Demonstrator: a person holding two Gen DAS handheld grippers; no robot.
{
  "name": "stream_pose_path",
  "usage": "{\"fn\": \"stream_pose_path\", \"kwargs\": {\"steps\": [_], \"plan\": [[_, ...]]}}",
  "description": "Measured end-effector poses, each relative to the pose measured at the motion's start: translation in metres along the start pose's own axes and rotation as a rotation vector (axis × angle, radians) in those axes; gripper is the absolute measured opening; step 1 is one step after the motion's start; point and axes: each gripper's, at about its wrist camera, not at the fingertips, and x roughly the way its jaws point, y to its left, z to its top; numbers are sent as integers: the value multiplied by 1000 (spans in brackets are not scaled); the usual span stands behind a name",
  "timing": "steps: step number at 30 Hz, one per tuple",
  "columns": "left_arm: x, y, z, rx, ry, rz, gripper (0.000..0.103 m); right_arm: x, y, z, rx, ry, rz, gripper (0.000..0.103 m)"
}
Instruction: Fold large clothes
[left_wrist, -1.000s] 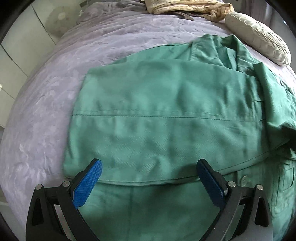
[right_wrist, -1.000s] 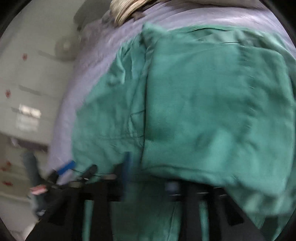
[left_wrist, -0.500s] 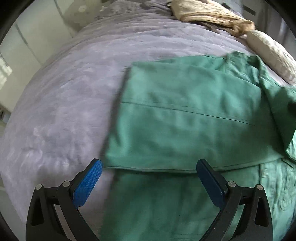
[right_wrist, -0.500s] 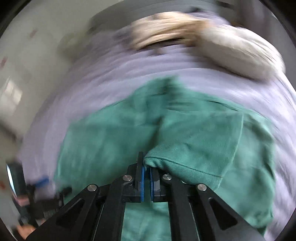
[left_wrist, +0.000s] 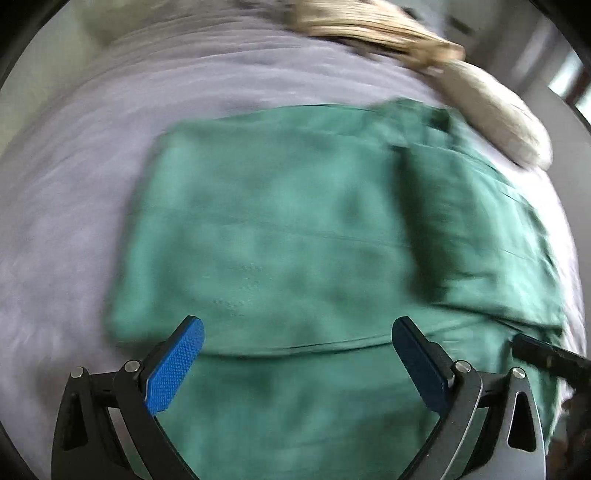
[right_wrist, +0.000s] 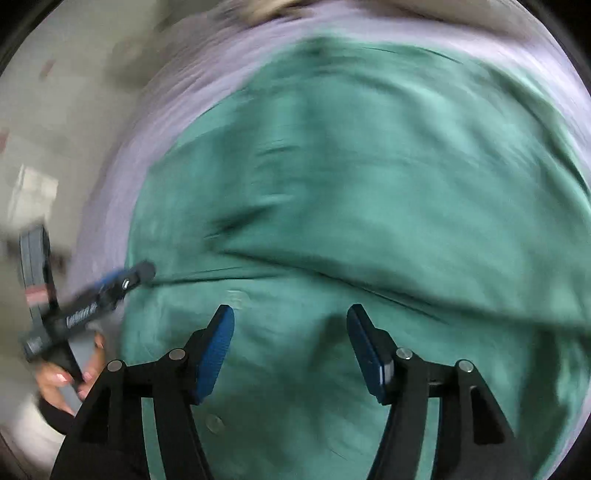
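Observation:
A large green garment (left_wrist: 288, 236) lies on a lilac bed cover (left_wrist: 74, 184), with its sides folded in over the middle. It also fills the right wrist view (right_wrist: 369, 177). My left gripper (left_wrist: 295, 350) is open and empty, just above the garment's near folded edge. My right gripper (right_wrist: 290, 332) is open and empty over the garment's lower part, where a button (right_wrist: 215, 423) shows. The left gripper (right_wrist: 110, 284) also shows at the left of the right wrist view. Both views are blurred by motion.
A beige pillow (left_wrist: 498, 118) and a bunched tan cloth (left_wrist: 369, 26) lie at the far end of the bed. The bed's left edge and a pale wall (right_wrist: 44, 110) show in the right wrist view. The tip of the right gripper (left_wrist: 546, 354) shows at the left wrist view's right edge.
My right gripper has opened and let go of the green fold it held, which now lies flat on the garment. My left gripper stayed open and shifted over the garment.

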Motion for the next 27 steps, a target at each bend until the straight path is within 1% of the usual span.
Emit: {"fn": "stream_pose_path", "kwargs": {"steps": [3, 4, 6, 7, 9, 10, 11, 12, 14, 15, 17, 19, 22, 24, 25, 26, 27], "plan": [[15, -46, 6, 133, -6, -15, 102, -33, -59, -17, 234, -69, 73, 67], [24, -63, 11, 174, -5, -13, 102, -38, -70, -18, 275, -89, 93, 67], [34, -80, 18, 191, -18, -4, 102, -49, -91, -21, 356, -137, 130, 67], [40, -86, 25, 188, -31, 12, 102, -53, -100, -22, 391, -160, 151, 67], [46, -84, 38, 159, -65, 92, 102, -58, -114, -22, 435, -196, 162, 67], [47, -79, 43, 129, -85, 146, 102, -64, -121, -22, 451, -208, 162, 67], [46, -65, 48, 77, -99, 194, 102, -66, -126, -23, 472, -224, 166, 67], [46, -51, 51, 27, -97, 212, 102, -69, -132, -23, 495, -244, 173, 67], [44, -13, 52, -92, -65, 202, 102, -75, -144, -26, 535, -278, 189, 67], [42, 3, 50, -133, -54, 220, 102, -76, -149, -27, 558, -293, 203, 67], [34, 28, 48, -179, -51, 203, 102, -75, -161, -31, 602, -309, 236, 67], [26, 37, 48, -182, -47, 171, 102, -75, -170, -34, 633, -308, 266, 67], [25, 32, 48, -131, -36, 110, 102, -72, -167, -29, 620, -293, 256, 67], [32, 20, 51, -95, -10, 56, 102, -73, -163, -26, 595, -281, 243, 67], [35, 11, 52, -85, -4, 46, 101, -76, -163, -24, 577, -281, 240, 63], [37, 4, 53, -69, -3, 41, 88, -80, -159, -23, 552, -296, 239, 34], [38, -4, 54, -51, 2, 46, 75, -83, -155, -19, 527, -308, 224, 14]]}}
